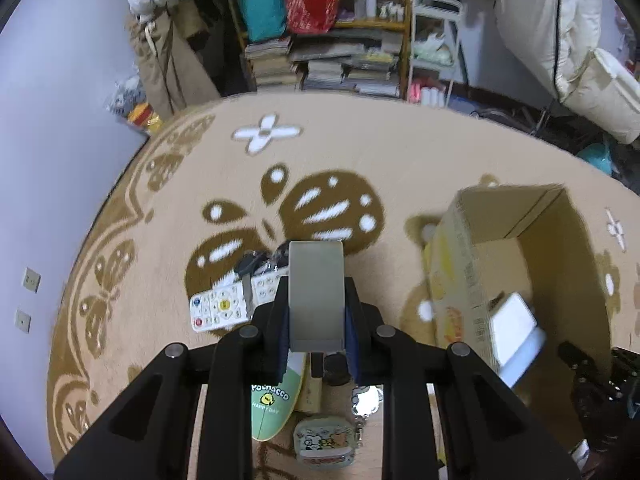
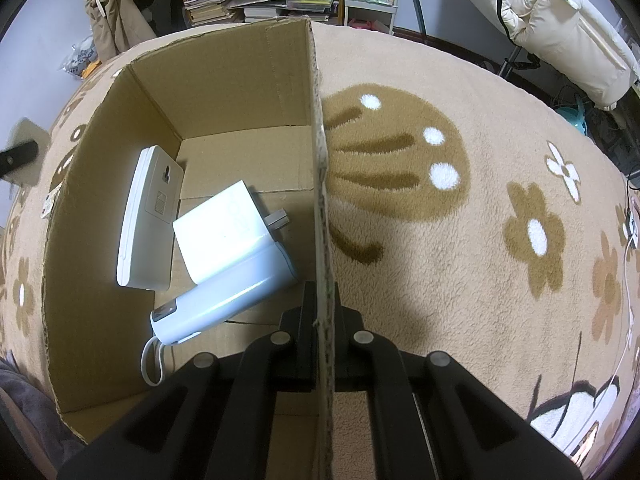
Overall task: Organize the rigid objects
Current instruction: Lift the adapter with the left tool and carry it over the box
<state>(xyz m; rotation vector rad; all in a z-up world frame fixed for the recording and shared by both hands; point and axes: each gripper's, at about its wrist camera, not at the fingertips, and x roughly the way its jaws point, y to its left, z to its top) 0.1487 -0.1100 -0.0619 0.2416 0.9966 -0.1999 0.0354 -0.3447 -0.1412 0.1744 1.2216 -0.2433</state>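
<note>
My left gripper point(image 1: 316, 316) is shut on a flat grey metal block point(image 1: 316, 280), held upright above the carpet. Below it lie a white remote point(image 1: 222, 306), a green Pochacco item point(image 1: 276, 400), a small cartoon-printed case point(image 1: 325, 445) and a dark bunch point(image 1: 256, 260) that I cannot make out. An open cardboard box point(image 1: 460, 264) stands to the right. My right gripper point(image 2: 323, 304) is shut on the box's right wall point(image 2: 318, 152). Inside the box lie a white flat device point(image 2: 148, 216), a white plug block point(image 2: 220, 232) and a pale blue cylinder point(image 2: 228, 296) with a cord loop.
The beige carpet point(image 2: 480, 280) with brown flower patterns spreads all around. A shelf of books and bags point(image 1: 320, 52) and a white rack point(image 1: 434, 40) stand at the far edge. A wall point(image 1: 48, 160) rises on the left; cream bedding point(image 2: 560, 20) hangs at the right.
</note>
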